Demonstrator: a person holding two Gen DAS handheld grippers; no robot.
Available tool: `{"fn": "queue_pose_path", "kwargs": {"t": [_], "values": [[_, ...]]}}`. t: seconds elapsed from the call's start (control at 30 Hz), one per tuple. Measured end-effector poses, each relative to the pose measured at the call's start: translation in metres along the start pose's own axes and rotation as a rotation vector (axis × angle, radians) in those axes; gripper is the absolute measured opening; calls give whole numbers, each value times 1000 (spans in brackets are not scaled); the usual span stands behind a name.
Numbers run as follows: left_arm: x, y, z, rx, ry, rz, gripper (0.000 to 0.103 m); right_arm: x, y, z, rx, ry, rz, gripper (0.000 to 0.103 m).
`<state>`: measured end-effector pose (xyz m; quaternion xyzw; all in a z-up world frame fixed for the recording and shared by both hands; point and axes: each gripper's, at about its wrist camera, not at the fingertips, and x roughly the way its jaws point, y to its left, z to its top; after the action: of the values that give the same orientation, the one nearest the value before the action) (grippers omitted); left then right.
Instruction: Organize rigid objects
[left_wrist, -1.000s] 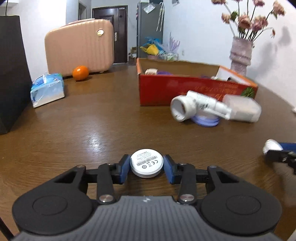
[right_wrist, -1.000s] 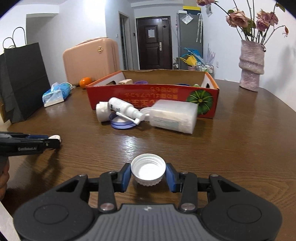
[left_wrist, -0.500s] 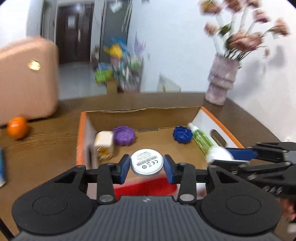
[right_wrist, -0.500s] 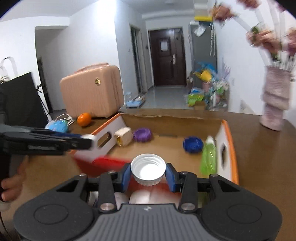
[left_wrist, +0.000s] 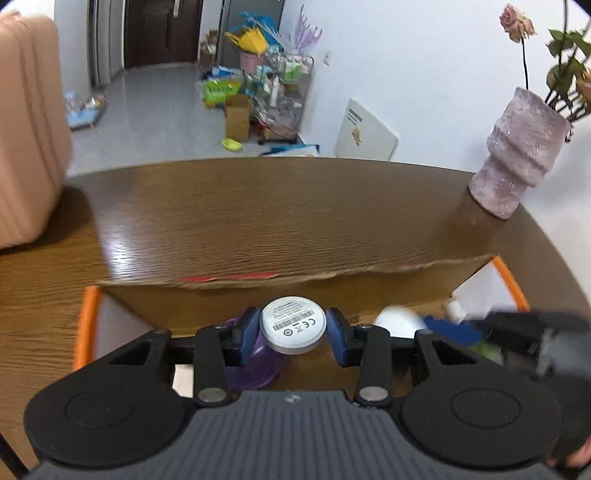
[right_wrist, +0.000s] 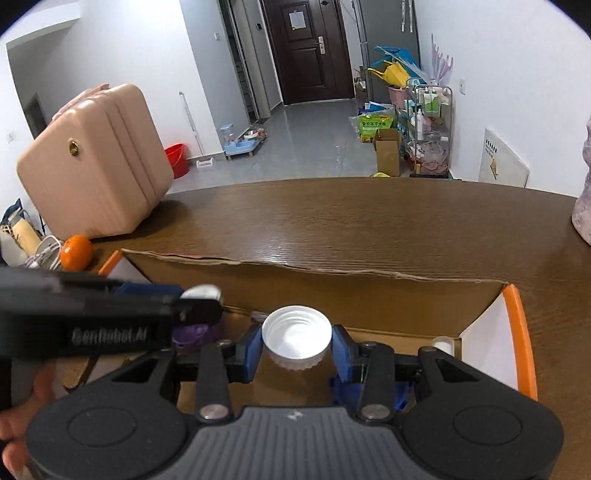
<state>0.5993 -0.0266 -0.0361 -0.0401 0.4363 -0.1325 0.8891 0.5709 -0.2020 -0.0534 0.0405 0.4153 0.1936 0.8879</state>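
On the wooden table (right_wrist: 369, 221), hand-held grippers grip a white disc (left_wrist: 292, 324) and white cap (right_wrist: 296, 341) above the cardboard box (right_wrist: 369, 295).

The cardboard box (right_wrist: 369, 295) sits on the table (right_wrist: 369, 221) (suitcase (right_wrist: 96, 166) and orange (right_wrist: 75, 252) to its left).

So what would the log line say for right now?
left gripper: holds white disc | right gripper: holds white cap | both over cardboard box

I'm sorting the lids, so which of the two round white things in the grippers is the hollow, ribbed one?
The white bottle cap in the right gripper: open side up, ribbed rim. The left gripper holds a flat labelled white disc.
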Motion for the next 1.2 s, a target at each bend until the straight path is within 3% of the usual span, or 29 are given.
{"fn": "queue_pose_path", "kwargs": {"t": [0.1,0.17,0.2,0.23,0.37,0.53,0.67,0.83,0.93,0.97,1.1,1.2], "values": [[9,-12,1,51,7,-4,42,5,4,-2,-24,29,40,40],[11,-17,-1,69,13,7,51,2,9,-3,-50,17,-15,52],[9,-18,-3,72,12,12,53,0,12,-3,-62,9,-45,67],[5,-18,-4,73,5,19,53,-2,15,-3,-78,0,-64,74],[-32,-12,-6,78,-42,44,62,-25,16,-4,-91,-19,-82,73],[-103,1,-24,109,-123,118,71,-83,12,-11,-84,-68,-124,74],[-167,11,-68,138,-209,177,82,-138,15,-33,-98,-127,-149,80],[-238,16,-141,155,-329,234,86,-198,32,-79,-124,-210,-178,82],[-272,13,-190,144,-413,269,95,-232,45,-116,-119,-277,-175,85],[-282,10,-208,149,-450,289,103,-244,50,-132,-106,-316,-173,85],[-308,-12,-281,192,-551,343,103,-270,72,-204,-102,-503,-234,94],[-317,-24,-324,154,-599,351,103,-272,86,-250,-94,-506,-242,96]]}}
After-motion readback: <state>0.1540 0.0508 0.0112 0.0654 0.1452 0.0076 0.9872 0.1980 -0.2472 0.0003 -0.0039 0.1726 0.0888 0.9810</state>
